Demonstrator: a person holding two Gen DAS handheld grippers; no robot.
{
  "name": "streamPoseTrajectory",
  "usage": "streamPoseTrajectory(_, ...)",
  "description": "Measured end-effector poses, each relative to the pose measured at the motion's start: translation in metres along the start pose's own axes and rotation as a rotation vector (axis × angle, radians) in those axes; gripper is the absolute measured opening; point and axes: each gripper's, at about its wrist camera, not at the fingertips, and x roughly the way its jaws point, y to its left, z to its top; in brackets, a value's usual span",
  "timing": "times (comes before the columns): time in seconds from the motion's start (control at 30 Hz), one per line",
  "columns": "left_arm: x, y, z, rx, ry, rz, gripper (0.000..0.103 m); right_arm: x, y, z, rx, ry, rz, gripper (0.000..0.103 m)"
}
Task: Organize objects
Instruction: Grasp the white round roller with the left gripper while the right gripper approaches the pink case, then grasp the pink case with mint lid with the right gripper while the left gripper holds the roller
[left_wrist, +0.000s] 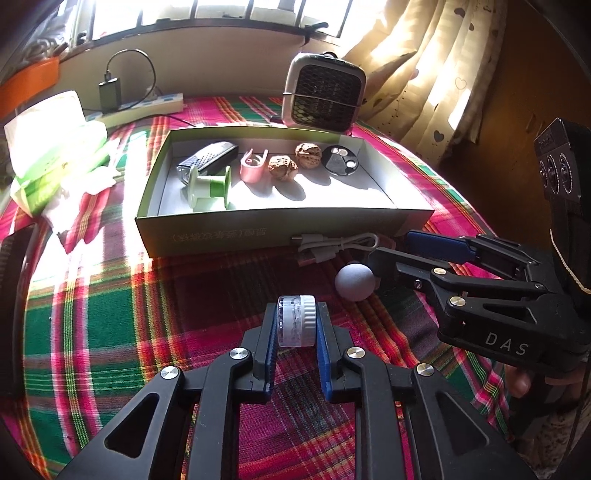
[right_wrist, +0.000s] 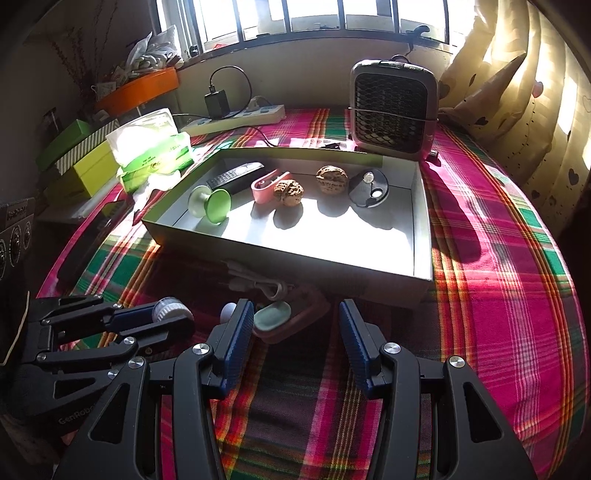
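My left tool (left_wrist: 295, 325) grips a small clear jar with a white cap (left_wrist: 295, 320) above the bench, short of the box (left_wrist: 280, 225). Right tool (right_wrist: 295, 332) spread wide, empty, nearing what looks like a soap dish (right_wrist: 275, 317). Next: carry jar over the rim, release.

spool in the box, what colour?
Green: the spool has green flanges, one paler, almost translucent. Right wrist view shows it best.
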Motion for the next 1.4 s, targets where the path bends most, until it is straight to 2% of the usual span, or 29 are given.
streamPoseTrajectory(0.3,0.002,0.002,-0.001,-0.008,-0.001,-0.008,0.016,0.007,0.002,0.004,0.013,0.027,-0.019,0.049)
streamPoseTrajectory(0.93,0.003,0.003,-0.001,-0.012,-0.001,-0.014,0.016,-0.01,-0.006,-0.005,-0.07,0.04,-0.162,0.049)
streamPoseTrajectory(1.13,0.002,0.004,-0.001,-0.012,-0.001,-0.013,0.016,-0.008,-0.007,-0.005,-0.025,0.044,-0.086,0.049)
streamPoseTrajectory(1.4,0.004,0.002,-0.001,-0.013,0.0,-0.011,0.017,0.011,-0.012,-0.006,0.004,0.076,-0.106,0.049)
